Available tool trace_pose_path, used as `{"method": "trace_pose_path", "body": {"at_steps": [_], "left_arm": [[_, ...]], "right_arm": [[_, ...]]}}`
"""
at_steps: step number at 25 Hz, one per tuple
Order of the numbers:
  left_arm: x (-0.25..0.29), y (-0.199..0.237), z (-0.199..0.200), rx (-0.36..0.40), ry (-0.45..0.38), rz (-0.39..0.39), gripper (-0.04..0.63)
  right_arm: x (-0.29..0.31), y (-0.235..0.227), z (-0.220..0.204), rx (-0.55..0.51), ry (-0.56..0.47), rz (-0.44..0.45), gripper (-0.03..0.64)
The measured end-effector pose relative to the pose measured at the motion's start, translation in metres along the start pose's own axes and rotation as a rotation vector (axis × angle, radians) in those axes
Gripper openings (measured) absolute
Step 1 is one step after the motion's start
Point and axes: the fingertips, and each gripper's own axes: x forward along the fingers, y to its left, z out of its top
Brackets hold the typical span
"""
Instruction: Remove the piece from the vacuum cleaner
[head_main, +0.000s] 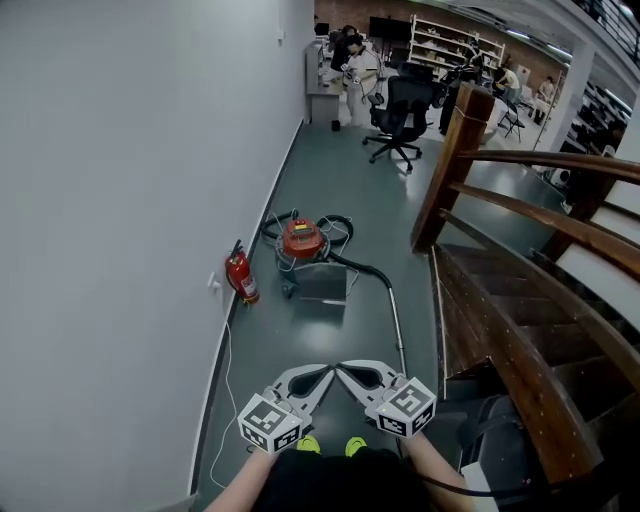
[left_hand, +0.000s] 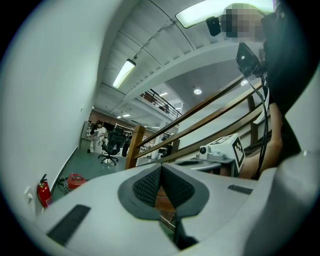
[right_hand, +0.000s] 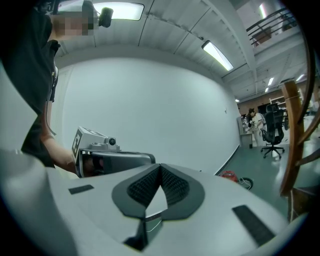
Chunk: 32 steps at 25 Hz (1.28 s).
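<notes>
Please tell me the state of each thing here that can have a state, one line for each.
left hand-held gripper: shut, nothing between its jaws.
right hand-held gripper: shut, nothing between its jaws.
vacuum cleaner: on the floor, untouched, hose laid out.
fire extinguisher: upright by the wall.
office chair: upright, nobody sitting in it.

The vacuum cleaner (head_main: 302, 239) is red; at its eight o'clock, a red fire extinguisher (head_main: 241, 277). White wall (head_main: 120, 200), grey-green floor (head_main: 330, 180), brown staircase (head_main: 520, 340). The left gripper (head_main: 328, 369) and right gripper (head_main: 342, 367) are pale grey, with black-and-white square markers.
</notes>
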Motion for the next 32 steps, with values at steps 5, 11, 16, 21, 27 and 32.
{"method": "trace_pose_path", "body": {"at_steps": [5, 11, 16, 21, 27, 32], "left_arm": [[-0.012, 0.005, -0.001, -0.015, -0.005, -0.019, 0.008], [-0.025, 0.014, -0.008, -0.024, 0.001, -0.040, 0.008], [-0.027, 0.020, -0.011, -0.050, 0.005, -0.037, 0.008], [-0.027, 0.027, -0.012, -0.070, 0.010, -0.028, 0.008], [-0.011, 0.046, -0.016, -0.074, 0.029, -0.001, 0.008], [0.012, 0.067, -0.010, -0.050, 0.056, 0.016, 0.008]], "right_arm": [[0.008, 0.009, -0.002, -0.002, 0.008, -0.026, 0.014], [0.023, 0.017, -0.009, -0.017, 0.051, -0.044, 0.014], [0.028, 0.017, -0.012, -0.031, 0.075, -0.050, 0.014], [0.035, 0.014, -0.012, -0.043, 0.089, -0.042, 0.014], [0.047, -0.008, -0.015, -0.062, 0.103, -0.054, 0.014], [0.058, -0.036, -0.008, -0.060, 0.092, -0.036, 0.014]]}}
